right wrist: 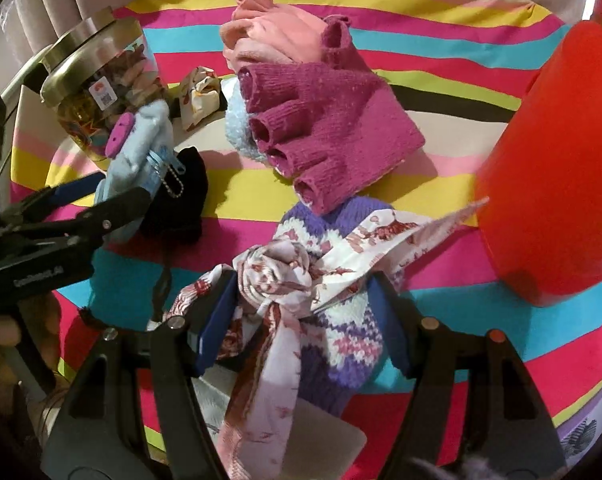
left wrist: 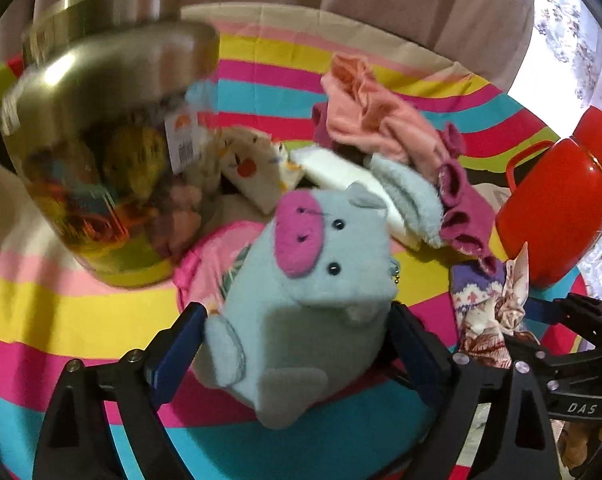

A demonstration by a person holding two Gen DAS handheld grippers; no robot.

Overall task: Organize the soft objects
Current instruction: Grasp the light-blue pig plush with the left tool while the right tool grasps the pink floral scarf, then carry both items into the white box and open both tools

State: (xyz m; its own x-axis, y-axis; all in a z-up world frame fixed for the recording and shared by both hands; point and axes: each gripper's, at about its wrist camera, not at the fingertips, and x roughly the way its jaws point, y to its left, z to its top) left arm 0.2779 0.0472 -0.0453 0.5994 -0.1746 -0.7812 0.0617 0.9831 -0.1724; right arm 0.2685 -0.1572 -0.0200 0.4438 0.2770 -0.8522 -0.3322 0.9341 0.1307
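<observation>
Tongs on your left (left wrist: 297,344) stand wide around the fluffy light-blue toy pig (left wrist: 301,300); your right tongs (right wrist: 301,312) pinch the crumpled white-and-red patterned cloth (right wrist: 277,280).

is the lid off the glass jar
No, the gold lid sits on top of the glass jar, which stands closed behind the blue plush pig.

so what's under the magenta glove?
The magenta glove overlaps a fluffy light-blue sock, a pink cloth behind it, and the purple knit sock's top edge. Whatever lies beneath its middle is hidden.
</observation>
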